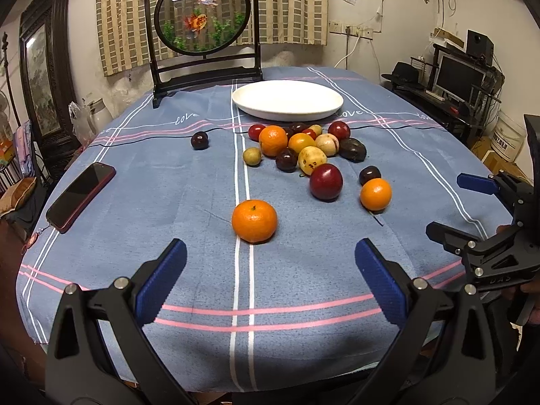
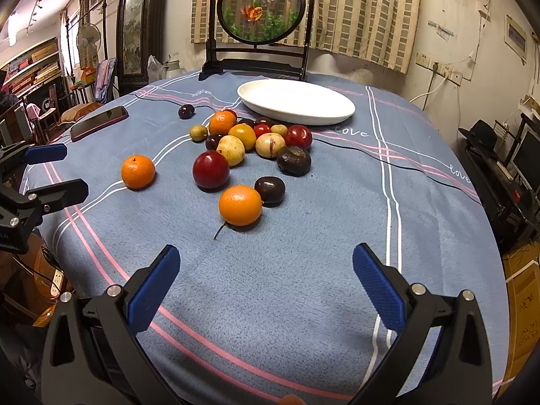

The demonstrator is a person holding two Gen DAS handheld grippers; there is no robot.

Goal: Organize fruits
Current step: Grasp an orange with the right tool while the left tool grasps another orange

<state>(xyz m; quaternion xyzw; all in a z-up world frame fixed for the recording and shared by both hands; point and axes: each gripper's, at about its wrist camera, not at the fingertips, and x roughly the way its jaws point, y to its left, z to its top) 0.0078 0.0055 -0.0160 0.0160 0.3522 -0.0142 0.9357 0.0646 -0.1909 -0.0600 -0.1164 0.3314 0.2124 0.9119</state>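
Since the shallow white oval plate (image 1: 287, 99) at upper centre holds nothing, sorting is unstarted: assorted round fruits (image 1: 303, 152) lie mid-frame on the cloth; my left gripper (image 1: 270, 266) and right gripper (image 2: 265, 270) gape, unloaded.

I observe my left gripper (image 1: 270, 270) and right gripper (image 2: 265, 271) both spread wide, jaws empty, held level side by side, fingers pointing forward.

Fruits (image 1: 305, 155) lie before the plate (image 1: 287, 101), on the tablecloth (image 1: 168, 202).
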